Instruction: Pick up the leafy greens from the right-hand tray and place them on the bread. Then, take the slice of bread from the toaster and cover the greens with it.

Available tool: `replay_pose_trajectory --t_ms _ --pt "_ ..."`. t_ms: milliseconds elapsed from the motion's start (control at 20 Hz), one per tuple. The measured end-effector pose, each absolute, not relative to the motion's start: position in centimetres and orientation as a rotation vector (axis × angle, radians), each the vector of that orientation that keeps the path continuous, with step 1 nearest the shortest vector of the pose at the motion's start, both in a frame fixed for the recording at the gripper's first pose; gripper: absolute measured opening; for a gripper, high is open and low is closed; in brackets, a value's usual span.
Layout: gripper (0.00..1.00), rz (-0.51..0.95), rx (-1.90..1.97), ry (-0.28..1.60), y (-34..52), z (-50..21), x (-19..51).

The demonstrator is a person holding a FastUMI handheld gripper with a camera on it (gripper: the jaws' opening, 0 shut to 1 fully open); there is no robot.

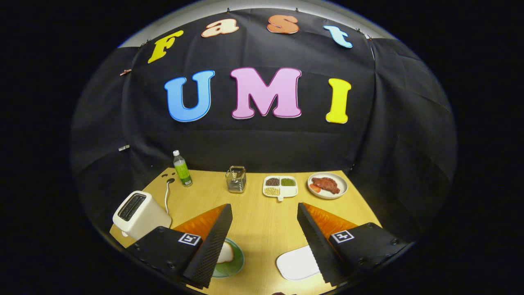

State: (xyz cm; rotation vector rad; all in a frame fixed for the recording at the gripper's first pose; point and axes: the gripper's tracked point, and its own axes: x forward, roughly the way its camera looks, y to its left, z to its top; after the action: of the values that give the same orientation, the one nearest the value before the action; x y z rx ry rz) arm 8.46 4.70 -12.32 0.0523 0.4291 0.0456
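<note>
Wooden tabletop (262, 229) under my gripper (264, 213), fingers wide apart, clamping nothing. Green round plate (234, 262) holds a white bread slice (226, 253), beside the left finger. White rectangular tray (295, 264) sits by the right finger. White toaster (139, 214), slots running away from me; contents unclear.

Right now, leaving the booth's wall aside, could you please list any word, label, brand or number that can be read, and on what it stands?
No text can be read.
Bottle: its green label is too small and blurred to read.
Toaster: no marking can be made out.
Gripper, open with nothing between its fingers: a square marker behind each finger, a pattern, not words.
</note>
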Motion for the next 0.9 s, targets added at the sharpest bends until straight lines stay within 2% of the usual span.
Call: replay_pose_trajectory --t_ms 450,900 --pt "0.98 0.05 0.037 0.259 -3.6 -5.1 6.9" --pt "0.98 0.1 0.047 0.196 -9.7 -3.8 4.7"
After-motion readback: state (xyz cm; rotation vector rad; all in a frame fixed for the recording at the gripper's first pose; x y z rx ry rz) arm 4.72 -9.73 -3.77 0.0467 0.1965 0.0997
